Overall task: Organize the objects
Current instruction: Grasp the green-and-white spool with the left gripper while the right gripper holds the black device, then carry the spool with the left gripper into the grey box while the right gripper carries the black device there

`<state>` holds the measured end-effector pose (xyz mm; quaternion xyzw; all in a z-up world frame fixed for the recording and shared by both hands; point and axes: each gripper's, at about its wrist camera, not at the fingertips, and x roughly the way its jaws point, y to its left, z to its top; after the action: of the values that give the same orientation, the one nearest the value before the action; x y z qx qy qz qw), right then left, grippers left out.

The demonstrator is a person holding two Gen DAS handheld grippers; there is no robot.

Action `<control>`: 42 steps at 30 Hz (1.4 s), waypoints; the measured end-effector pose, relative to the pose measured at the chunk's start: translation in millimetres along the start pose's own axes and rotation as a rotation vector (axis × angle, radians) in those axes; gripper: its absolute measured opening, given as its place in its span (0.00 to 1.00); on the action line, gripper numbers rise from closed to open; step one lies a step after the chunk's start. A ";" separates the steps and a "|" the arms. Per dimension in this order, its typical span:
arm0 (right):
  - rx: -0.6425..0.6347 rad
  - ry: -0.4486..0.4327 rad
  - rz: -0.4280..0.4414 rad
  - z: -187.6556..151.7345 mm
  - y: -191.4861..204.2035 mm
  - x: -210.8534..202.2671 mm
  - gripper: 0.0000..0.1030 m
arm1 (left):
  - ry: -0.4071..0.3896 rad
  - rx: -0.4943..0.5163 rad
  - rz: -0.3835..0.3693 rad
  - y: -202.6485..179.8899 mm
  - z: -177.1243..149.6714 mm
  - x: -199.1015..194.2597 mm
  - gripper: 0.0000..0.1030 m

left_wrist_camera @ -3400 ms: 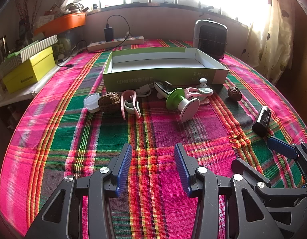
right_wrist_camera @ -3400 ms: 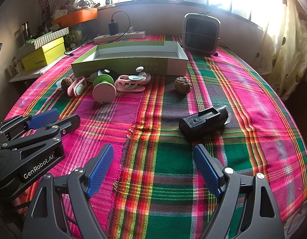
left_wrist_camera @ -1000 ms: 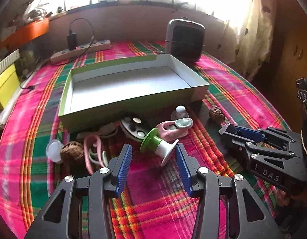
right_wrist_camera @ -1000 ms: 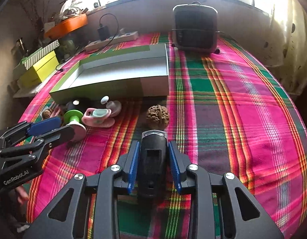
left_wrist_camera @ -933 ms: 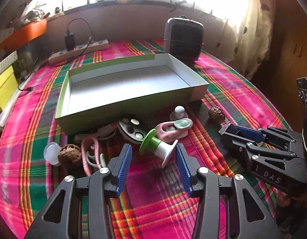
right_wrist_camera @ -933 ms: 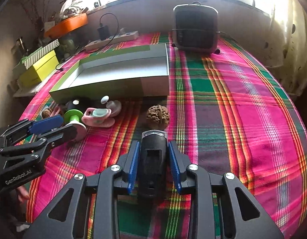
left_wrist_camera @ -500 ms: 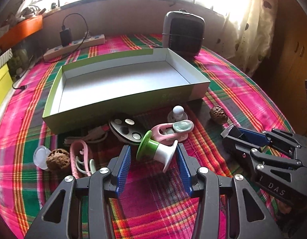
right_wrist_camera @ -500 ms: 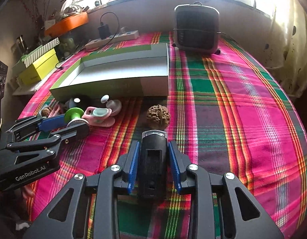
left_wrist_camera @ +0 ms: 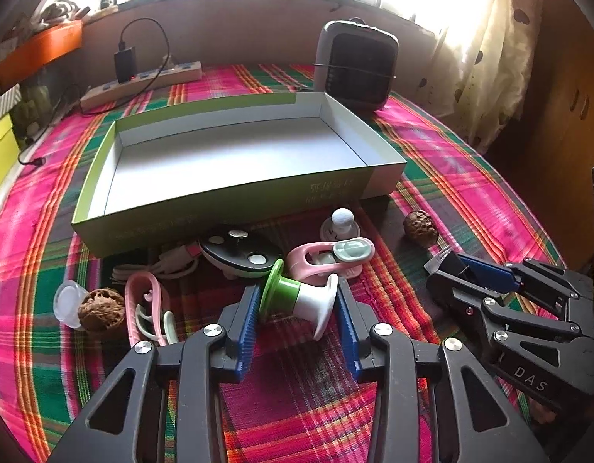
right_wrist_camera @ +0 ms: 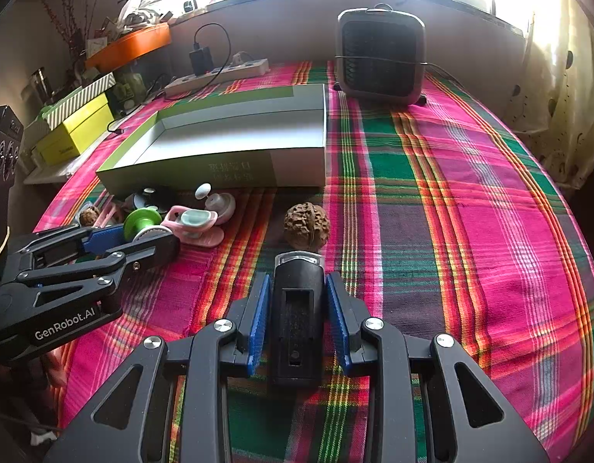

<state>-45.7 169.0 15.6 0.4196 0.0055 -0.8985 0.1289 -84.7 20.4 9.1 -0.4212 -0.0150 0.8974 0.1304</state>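
Left gripper (left_wrist_camera: pixel 297 310) jaws just closed onto green-white spool (left_wrist_camera: pixel 298 301). Right gripper (right_wrist_camera: pixel 298 310), "DAS", clamps black device (right_wrist_camera: pixel 297 308). Left body reads "GenRobot.AI".

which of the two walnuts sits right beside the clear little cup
The walnut at the left end of the clutter, touching the clear cup. The other walnut lies alone, right of the box.
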 end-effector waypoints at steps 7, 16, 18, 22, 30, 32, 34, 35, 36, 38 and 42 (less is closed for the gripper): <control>-0.003 -0.003 -0.003 -1.0 -0.3 0.2 0.30 | 0.001 -0.003 0.001 0.9 -0.1 -0.8 0.33; -0.007 -0.007 -0.014 -2.7 -0.1 -0.7 0.28 | 0.003 0.000 0.009 2.2 -1.3 -3.2 0.33; -0.006 -0.007 -0.013 -2.3 -0.1 -0.9 0.28 | -0.001 0.000 0.010 2.0 -1.3 -5.5 0.33; -0.006 -0.005 -0.009 -1.6 0.0 -2.9 0.28 | -0.011 0.001 0.012 0.6 -1.0 -10.5 0.33; -0.017 -0.022 -0.002 6.2 2.4 -13.3 0.28 | -0.033 -0.001 0.008 -1.0 2.7 -22.6 0.33; -0.015 -0.023 0.008 7.7 1.9 -14.5 0.28 | -0.038 0.001 0.012 -1.1 3.1 -25.4 0.33; -0.015 -0.018 0.010 7.7 2.0 -13.1 0.28 | -0.038 0.002 0.012 -1.0 2.8 -26.2 0.33; -0.014 -0.013 0.011 7.1 2.1 -11.7 0.28 | -0.036 0.002 0.011 -0.7 3.3 -26.1 0.33; -0.013 -0.006 0.013 6.3 2.2 -9.9 0.28 | -0.035 0.002 0.012 -0.5 3.1 -26.7 0.33; -0.011 0.004 0.017 4.4 2.1 -7.1 0.28 | -0.031 0.004 0.013 -1.0 1.5 -27.3 0.33; -0.009 0.006 0.021 1.4 1.7 -5.6 0.28 | -0.029 0.002 0.016 -2.1 -0.4 -27.2 0.33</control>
<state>-42.9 168.5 21.0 0.4216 0.0057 -0.8958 0.1405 -67.3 15.7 29.6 -0.4080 -0.0125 0.9045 0.1233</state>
